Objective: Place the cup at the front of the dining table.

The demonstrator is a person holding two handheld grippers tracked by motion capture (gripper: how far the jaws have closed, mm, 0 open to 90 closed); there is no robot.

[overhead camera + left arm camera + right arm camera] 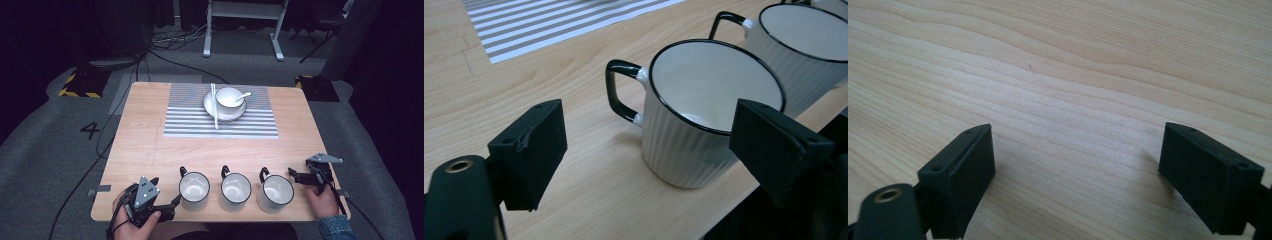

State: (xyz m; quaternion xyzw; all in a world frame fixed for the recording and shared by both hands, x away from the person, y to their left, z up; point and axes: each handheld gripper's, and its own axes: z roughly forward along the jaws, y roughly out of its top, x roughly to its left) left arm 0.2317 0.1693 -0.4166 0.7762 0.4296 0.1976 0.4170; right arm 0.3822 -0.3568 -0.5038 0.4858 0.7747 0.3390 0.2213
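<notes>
Three white ribbed mugs with black rims and handles stand in a row near the front edge: left mug (194,190), middle mug (235,191), right mug (275,193). My left gripper (172,202) is open just left of the left mug (704,115), its jaws wide and the mug close in front, not between them. My right gripper (295,175) is open beside the right mug, low over bare wood (1078,125). A white bowl (229,98) with a spoon (243,95) sits on a plate (224,113), chopsticks (214,106) laid across it.
A grey striped placemat (220,122) lies under the plate at the table's far middle. The wooden table (140,145) ends close behind both grippers. Cables and a desk frame (243,25) are on the floor beyond.
</notes>
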